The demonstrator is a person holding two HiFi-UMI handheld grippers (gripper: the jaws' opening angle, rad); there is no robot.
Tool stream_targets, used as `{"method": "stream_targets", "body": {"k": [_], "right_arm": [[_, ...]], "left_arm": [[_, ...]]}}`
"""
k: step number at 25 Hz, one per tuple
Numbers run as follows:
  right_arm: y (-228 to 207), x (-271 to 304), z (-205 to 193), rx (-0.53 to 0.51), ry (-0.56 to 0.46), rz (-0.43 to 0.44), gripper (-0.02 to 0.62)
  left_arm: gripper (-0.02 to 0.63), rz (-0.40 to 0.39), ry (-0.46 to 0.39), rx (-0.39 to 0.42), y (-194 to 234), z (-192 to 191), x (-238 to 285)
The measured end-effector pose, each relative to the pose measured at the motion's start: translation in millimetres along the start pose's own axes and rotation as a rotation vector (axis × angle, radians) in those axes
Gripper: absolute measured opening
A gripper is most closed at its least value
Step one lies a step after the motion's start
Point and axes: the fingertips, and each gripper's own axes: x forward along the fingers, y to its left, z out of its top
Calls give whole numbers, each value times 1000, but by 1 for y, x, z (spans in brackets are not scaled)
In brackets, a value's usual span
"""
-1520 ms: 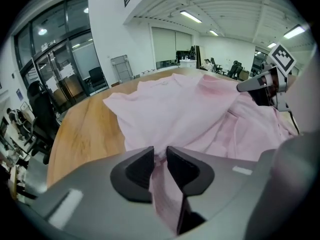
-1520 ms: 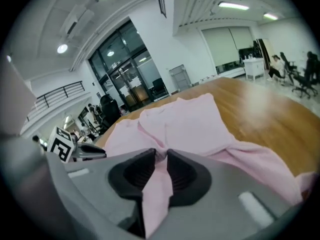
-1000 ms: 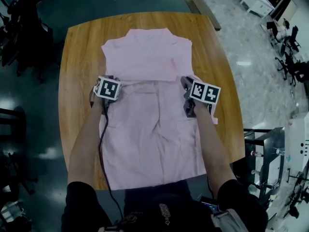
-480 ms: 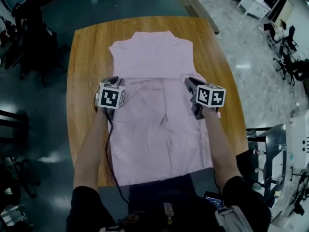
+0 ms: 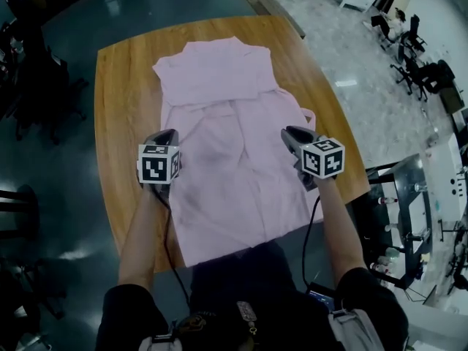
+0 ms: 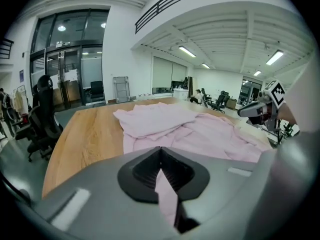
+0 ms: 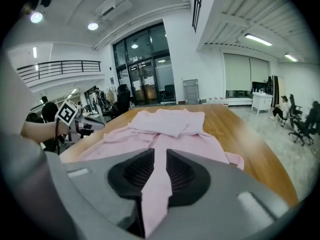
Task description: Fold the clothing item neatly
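Note:
A pink shirt lies spread on the wooden table, its top part folded down near the far end. My left gripper is at the shirt's left edge, about midway along it. Its jaws have just closed, and in the left gripper view they are shut on a strip of pink cloth. My right gripper is at the shirt's right edge. Its jaws have been closing and pinch a fold of the shirt. The fabric rises slightly at both sides.
Bare wood shows left and right of the shirt, and the shirt's hem hangs over the near table edge. A metal cart stands at the right. Office chairs are beyond it, on the glossy floor.
Both grippers have moved back toward me along the shirt's sides and lifted a little. The left jaws have closed on the cloth. The shirt's middle is more wrinkled.

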Motion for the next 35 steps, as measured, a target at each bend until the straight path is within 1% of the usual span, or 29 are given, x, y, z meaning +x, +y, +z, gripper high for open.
{"method": "stream_targets", "body": {"k": [2, 5, 8, 14, 21, 24, 28, 31, 35], "right_arm": [[1, -14, -19, -19, 31, 7, 75], [0, -35, -44, -17, 49, 26, 75], [-1, -59, -67, -33, 50, 59, 75], [1, -106, -112, -107, 59, 139, 75], [23, -158, -156, -186, 36, 261, 78], [32, -178, -176, -196, 35, 300, 84], [46, -200, -201, -219, 55, 312, 84], [53, -213, -220, -214, 62, 303, 86], [60, -224, -248, -217, 90, 280, 76]], "left_arm": [[8, -2, -1, -18, -11, -11, -12], [8, 14, 7, -42, -31, -34, -32], [8, 54, 11, -52, -53, -58, -56], [9, 144, 13, -66, -101, -95, -105], [11, 240, 14, -86, -152, -139, -172], [12, 259, 27, -93, -176, -167, -199], [19, 271, 69, -105, -200, -210, -227], [24, 274, 115, -123, -206, -245, -237], [83, 273, 174, -157, -205, -287, -241]]}}
